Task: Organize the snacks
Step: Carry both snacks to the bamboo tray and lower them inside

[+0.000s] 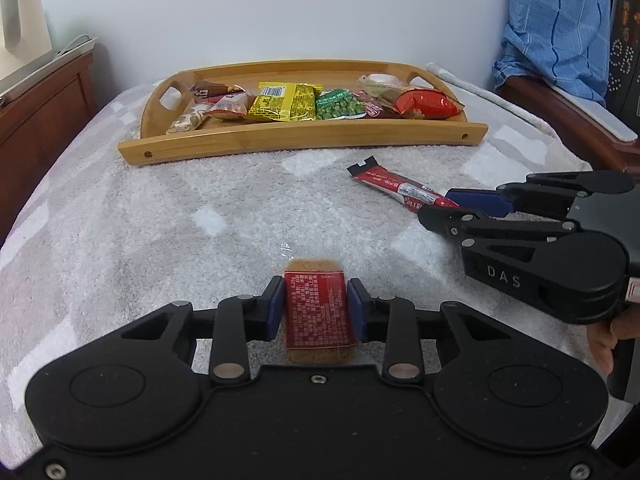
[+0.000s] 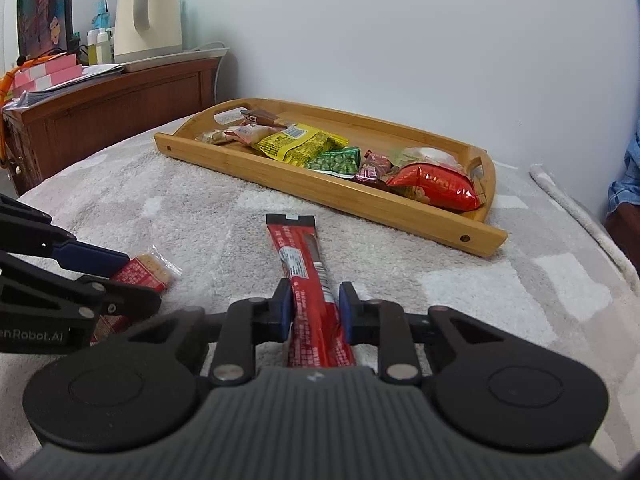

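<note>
Left gripper (image 1: 316, 304) clamps the cracker pack (image 1: 318, 312); right gripper (image 2: 316, 308) is closed on the red stick snack (image 2: 308, 276), both low over the blanket (image 1: 160, 220), near its front edge.

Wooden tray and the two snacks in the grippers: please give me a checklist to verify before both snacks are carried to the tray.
1. Left gripper shut on the square snack bar: ok.
2. Right gripper shut on the long red stick pack: ok.
3. Wooden tray has free floor behind the packets: ok.
4. Path over the blanket unobstructed: ok.
5. Grip firm enough for lifting: cannot tell.
</note>
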{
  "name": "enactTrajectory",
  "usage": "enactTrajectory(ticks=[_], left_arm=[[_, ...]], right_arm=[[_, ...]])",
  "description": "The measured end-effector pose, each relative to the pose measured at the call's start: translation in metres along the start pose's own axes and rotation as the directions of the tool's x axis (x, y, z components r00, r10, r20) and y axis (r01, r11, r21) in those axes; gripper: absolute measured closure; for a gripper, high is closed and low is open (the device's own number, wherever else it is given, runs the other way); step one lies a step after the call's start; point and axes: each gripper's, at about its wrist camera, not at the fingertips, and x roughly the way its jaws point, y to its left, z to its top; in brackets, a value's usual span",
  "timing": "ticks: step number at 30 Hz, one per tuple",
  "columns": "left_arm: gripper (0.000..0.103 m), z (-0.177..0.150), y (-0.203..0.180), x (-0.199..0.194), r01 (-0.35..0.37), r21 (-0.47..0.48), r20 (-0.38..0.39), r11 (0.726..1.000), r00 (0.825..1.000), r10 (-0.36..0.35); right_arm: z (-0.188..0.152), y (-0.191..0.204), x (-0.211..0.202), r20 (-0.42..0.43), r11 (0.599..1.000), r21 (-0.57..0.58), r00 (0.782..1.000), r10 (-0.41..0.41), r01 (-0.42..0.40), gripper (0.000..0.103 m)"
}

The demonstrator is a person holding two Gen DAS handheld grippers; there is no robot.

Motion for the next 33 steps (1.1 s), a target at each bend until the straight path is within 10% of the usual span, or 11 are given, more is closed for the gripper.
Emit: enactTrajectory(ticks=[33], left_arm=[[0.072, 0.088, 0.026, 0.001, -0.006, -0.068, 0.065, 0.998, 0.998, 0.011]], right_arm=[[0.058, -0.017, -0.022, 0.074, 0.988, 0.124, 0.992, -0.099, 0.089, 0.076]])
